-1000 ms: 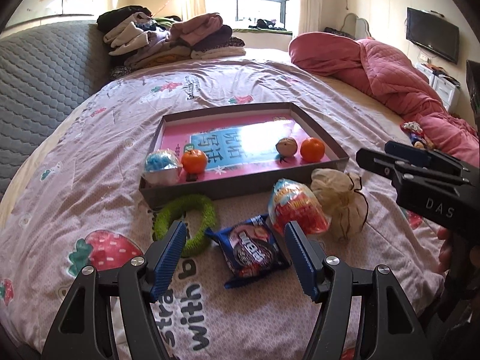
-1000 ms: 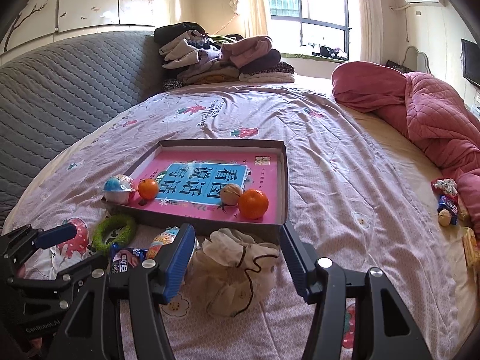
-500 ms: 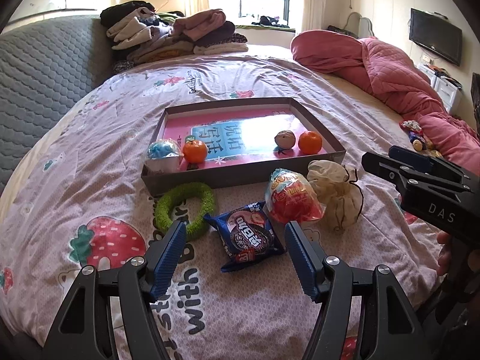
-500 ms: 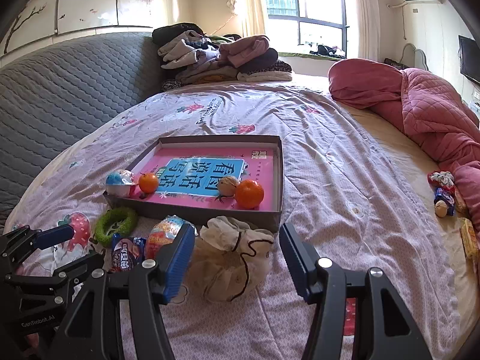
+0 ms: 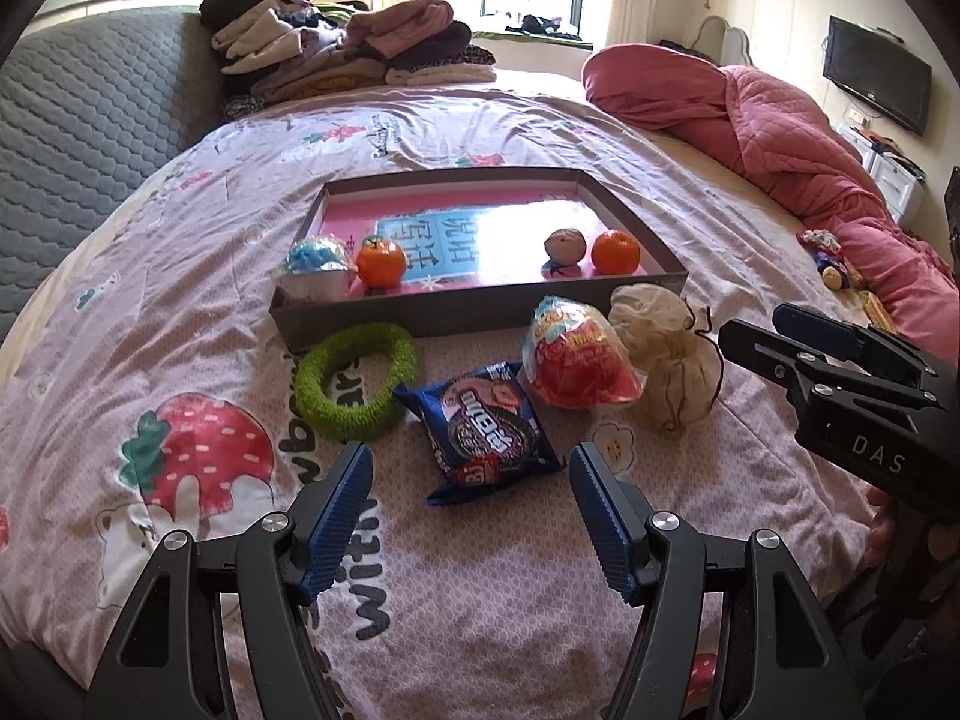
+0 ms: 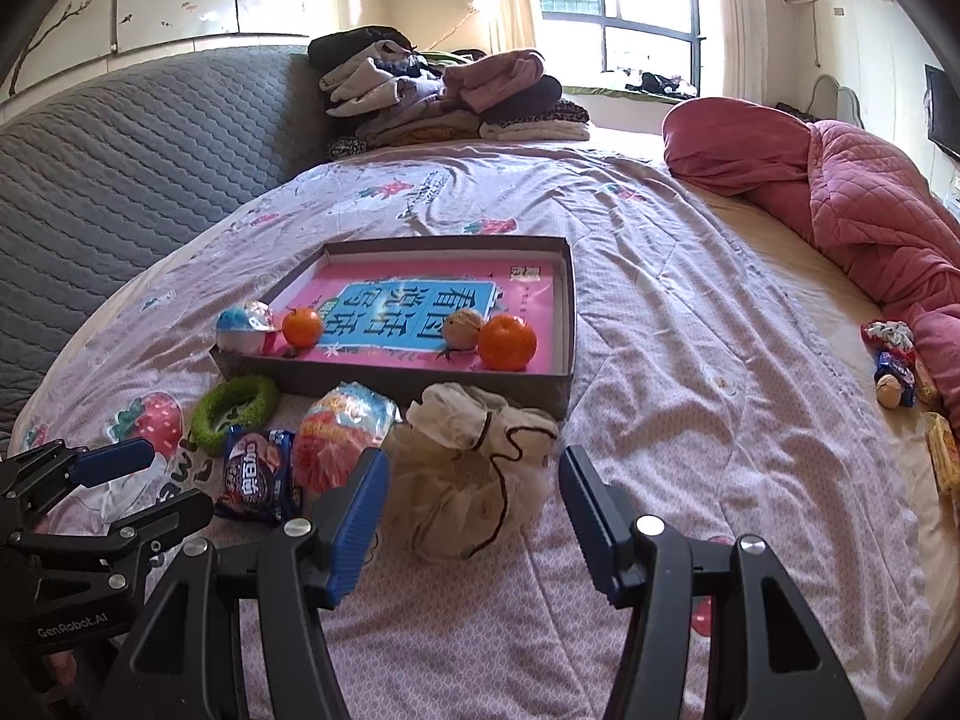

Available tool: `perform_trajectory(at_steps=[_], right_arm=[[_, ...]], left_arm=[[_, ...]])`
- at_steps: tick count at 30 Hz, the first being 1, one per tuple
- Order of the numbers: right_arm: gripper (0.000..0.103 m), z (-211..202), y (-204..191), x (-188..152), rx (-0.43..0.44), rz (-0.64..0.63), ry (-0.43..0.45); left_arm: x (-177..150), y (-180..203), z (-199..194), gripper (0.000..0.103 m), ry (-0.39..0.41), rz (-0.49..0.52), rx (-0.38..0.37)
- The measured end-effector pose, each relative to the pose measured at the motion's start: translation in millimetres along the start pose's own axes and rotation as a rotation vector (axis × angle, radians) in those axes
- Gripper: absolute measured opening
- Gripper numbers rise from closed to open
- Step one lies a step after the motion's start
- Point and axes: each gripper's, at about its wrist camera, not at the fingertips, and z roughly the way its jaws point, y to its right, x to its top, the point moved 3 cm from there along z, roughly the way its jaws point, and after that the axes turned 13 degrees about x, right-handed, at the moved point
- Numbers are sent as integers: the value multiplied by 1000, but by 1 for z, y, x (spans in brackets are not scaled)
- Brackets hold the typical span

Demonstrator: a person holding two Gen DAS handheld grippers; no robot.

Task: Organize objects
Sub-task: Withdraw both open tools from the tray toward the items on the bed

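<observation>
A shallow grey box with a pink lining lies on the bed and holds two oranges, a small round toy and a blue-topped cup. In front of it lie a green ring, a blue cookie packet, a red snack bag and a cream drawstring pouch. My left gripper stands open just short of the cookie packet. My right gripper is open, its fingers on either side of the pouch's near end.
A folded pile of clothes sits at the bed's far end beside a grey quilted headboard. A pink quilt is heaped along the right. Small snacks and toys lie by the quilt.
Both grippers have drawn back and up a little, so the box and the loose items sit slightly farther off. Nothing on the bed has shifted.
</observation>
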Motion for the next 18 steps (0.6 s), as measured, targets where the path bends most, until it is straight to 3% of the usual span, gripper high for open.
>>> perform_trajectory(at_steps=[18], right_arm=[[58, 7, 0, -12, 2, 1, -40]], left_arm=[[-16, 9, 8, 70, -52, -7, -18]])
